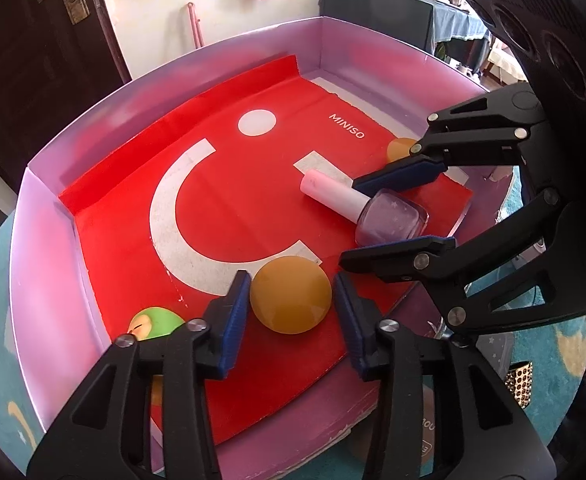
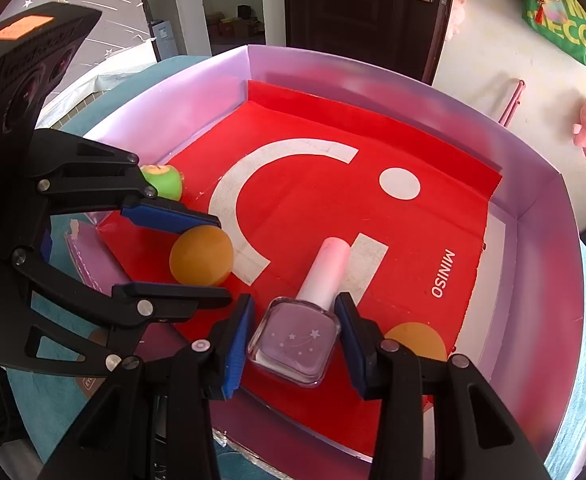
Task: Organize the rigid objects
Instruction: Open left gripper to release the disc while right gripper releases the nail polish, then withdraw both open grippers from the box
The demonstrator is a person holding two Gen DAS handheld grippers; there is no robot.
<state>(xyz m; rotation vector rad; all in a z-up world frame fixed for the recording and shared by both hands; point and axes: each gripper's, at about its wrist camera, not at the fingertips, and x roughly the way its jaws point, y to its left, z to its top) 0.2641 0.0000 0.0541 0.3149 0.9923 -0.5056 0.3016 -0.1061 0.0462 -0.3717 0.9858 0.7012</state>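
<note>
Orange ball [image 1: 291, 295] and nail polish bottle [image 2: 295, 340] lie on the red liner of a lilac tray [image 1: 45, 216]. Left gripper [image 1: 293, 300] jaws straddle the ball, spread, apparently just clear of it. Right gripper [image 2: 295, 334] jaws flank the bottle, not visibly pinching. Both tilt steeply down; judged mid-placement, withdrawal comes next.

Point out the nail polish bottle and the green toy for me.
nail polish bottle [image 2: 295, 340]: right wrist view, on its square glass body.
green toy [image 2: 165, 181]: right wrist view, on its rounded green top.
</note>
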